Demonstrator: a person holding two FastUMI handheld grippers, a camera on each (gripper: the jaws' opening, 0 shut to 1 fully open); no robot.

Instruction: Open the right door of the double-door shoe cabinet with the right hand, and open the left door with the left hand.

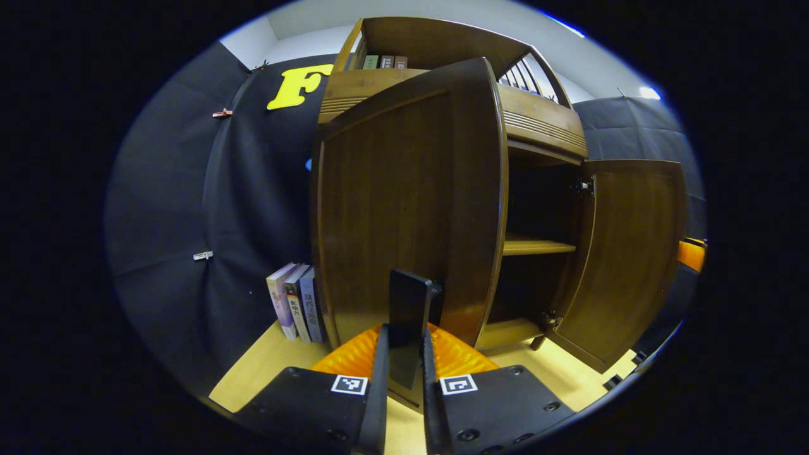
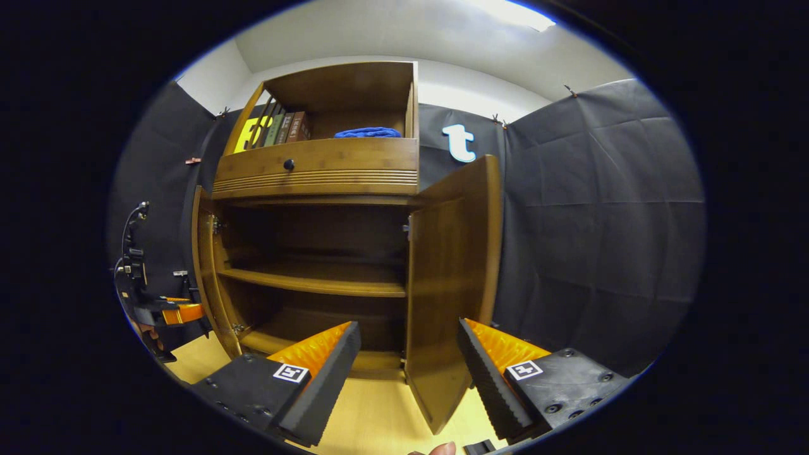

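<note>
Doors on the shoe cabinet (image 2: 316,167) are both swinging out now. We are working on the last step, pulling the left door (image 1: 404,208) wide with our left gripper (image 1: 404,373). Its fingers are pinching tight on a dark handle (image 1: 409,306) sticking out from the door, right in front of the camera. Next we are thinking we need to pull a bit more and then let go.

Our right gripper (image 2: 407,373) is holding nothing, and its fingers are spread wide apart. The right door (image 2: 452,284) is standing open just ahead, between those fingers but not touching them. Inside, we are seeing a bare shelf (image 2: 313,284).
</note>
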